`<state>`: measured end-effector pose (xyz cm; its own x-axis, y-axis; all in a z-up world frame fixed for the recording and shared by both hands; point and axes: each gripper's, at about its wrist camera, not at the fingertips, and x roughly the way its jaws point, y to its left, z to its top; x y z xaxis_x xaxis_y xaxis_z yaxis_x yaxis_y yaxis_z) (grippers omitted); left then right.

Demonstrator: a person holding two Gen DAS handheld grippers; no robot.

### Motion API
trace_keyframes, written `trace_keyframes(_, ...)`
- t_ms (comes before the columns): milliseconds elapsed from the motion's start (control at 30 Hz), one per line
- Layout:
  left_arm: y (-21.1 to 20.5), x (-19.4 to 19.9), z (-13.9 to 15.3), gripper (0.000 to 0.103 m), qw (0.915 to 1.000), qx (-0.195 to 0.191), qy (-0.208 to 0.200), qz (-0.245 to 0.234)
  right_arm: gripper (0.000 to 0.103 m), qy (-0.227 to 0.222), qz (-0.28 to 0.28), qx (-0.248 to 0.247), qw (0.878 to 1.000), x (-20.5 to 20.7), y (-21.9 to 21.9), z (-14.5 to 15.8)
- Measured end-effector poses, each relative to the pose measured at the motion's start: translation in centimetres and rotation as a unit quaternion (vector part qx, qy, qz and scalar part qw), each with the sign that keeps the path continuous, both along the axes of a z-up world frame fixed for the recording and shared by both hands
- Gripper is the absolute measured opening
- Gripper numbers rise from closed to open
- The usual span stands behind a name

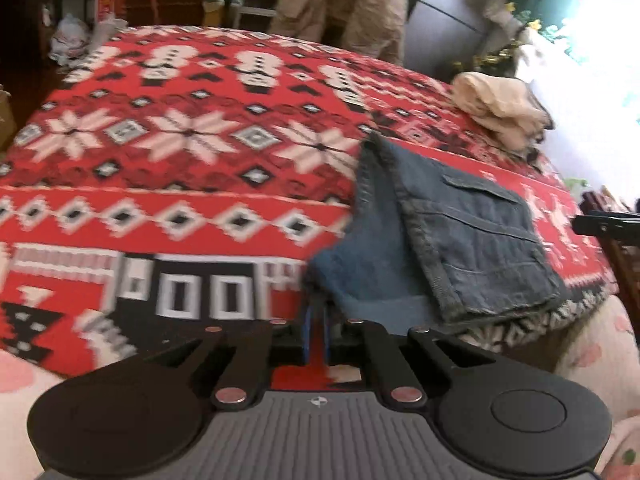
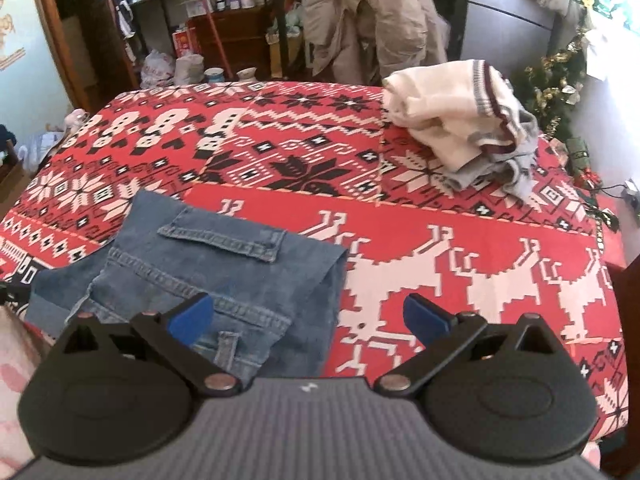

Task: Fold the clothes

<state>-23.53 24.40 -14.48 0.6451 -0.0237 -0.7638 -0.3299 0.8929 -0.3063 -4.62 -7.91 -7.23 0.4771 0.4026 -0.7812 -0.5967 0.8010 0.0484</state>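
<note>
A blue denim garment (image 2: pixel 224 268) lies folded near the front left of the red patterned cloth (image 2: pixel 440 224) on the table. In the left wrist view the denim (image 1: pixel 460 240) has one corner drawn down between my left gripper's blue pads (image 1: pixel 306 336). My left gripper (image 1: pixel 317 336) is shut on that corner at the table's front edge. My right gripper (image 2: pixel 308 318) is open and empty, just above the near right edge of the denim. A heap of cream and grey clothes (image 2: pixel 456 120) lies at the back right.
A chair draped with a beige jacket (image 2: pixel 372 16) stands behind the table. Shelves and bags crowd the back left. A small decorated tree (image 2: pixel 560 80) stands at the right. The cream clothes also show in the left wrist view (image 1: pixel 496 104).
</note>
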Motion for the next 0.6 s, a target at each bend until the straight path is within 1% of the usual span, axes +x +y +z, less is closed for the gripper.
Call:
trace_keyframes(67,-0.9,0.1,0.4,0.004,0.9997,-0.002,-0.021,-0.009,0.102,0.0,0.006,-0.001,1.0,-0.3,0.3,0.0)
trace_keyframes(100,-1.3,0.3,0.4,0.004,0.9997,0.009,-0.019,-0.012,0.102,0.001,0.008,-0.002,1.0,-0.4,0.4,-0.1)
trace_keyframes(233,-2.9,1.4,-0.1,0.006,0.9969,0.075,0.013,-0.018,0.102,0.009,0.015,-0.008,1.0,-0.6,0.9,-0.4)
trace_keyframes(300,-3.4,1.3,0.0,0.006,0.9947,0.101,0.017,-0.011,0.102,0.012,0.019,-0.01,1.0,-0.7,1.0,-0.5)
trace_keyframes(367,-3.4,1.4,0.2,0.014,0.9919,0.125,0.023,0.001,0.102,0.014,0.022,-0.013,1.0,-0.9,1.2,-0.7)
trace_keyframes(433,-3.7,1.3,0.3,0.032,0.9873,0.156,0.027,0.014,0.102,0.013,0.03,-0.016,0.999,-1.1,1.4,-0.8)
trace_keyframes(467,-3.7,1.3,0.3,0.035,0.9857,0.165,0.03,0.019,0.102,0.012,0.034,-0.018,0.999,-1.3,1.5,-0.8)
trace_keyframes(500,-3.7,1.3,0.4,0.043,0.9846,0.17,0.033,0.023,0.102,0.012,0.037,-0.019,0.999,-1.4,1.7,-0.8)
trace_keyframes(533,-3.5,1.4,0.3,0.051,0.9856,0.163,0.034,0.029,0.102,0.012,0.039,-0.019,0.999,-1.5,1.8,-0.8)
trace_keyframes(600,-3.0,1.5,0.0,0.053,0.9889,0.139,0.036,0.041,0.102,0.013,0.044,-0.018,0.999,-1.6,2.1,-0.9)
